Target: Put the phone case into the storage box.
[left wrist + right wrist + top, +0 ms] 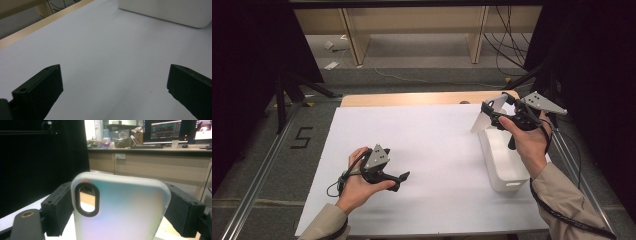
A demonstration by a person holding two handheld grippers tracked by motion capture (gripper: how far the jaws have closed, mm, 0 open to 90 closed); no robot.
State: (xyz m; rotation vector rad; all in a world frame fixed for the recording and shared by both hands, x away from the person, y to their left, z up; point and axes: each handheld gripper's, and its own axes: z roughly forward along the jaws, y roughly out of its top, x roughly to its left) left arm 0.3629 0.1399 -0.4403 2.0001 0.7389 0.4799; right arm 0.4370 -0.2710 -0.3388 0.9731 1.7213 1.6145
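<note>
Left gripper [404, 176] rests low over the white sheet near the counter's [422, 98] front-left part, jaws spread wide apart with nothing between them; in the left gripper view only bare sheet lies ahead, with the white bin's [165, 11] wall farther off. It has no job in this step and is best kept parked where it is, well clear of the bin.

Toward the right edge, the right gripper [492, 111] is clamped on a translucent phone case [486, 117], held in the air above the far end of the white bin [504, 162]. The right gripper view shows the 2 jaws pressing the case's [122, 210] long sides, camera cutout up.

The step looks like placing the case into the bin. To do it well, keep the squeeze steady, since the soft case may bow and slip. Lower it inside the bin's walls before letting go, and spread the jaws only once its lower edge is down.
</note>
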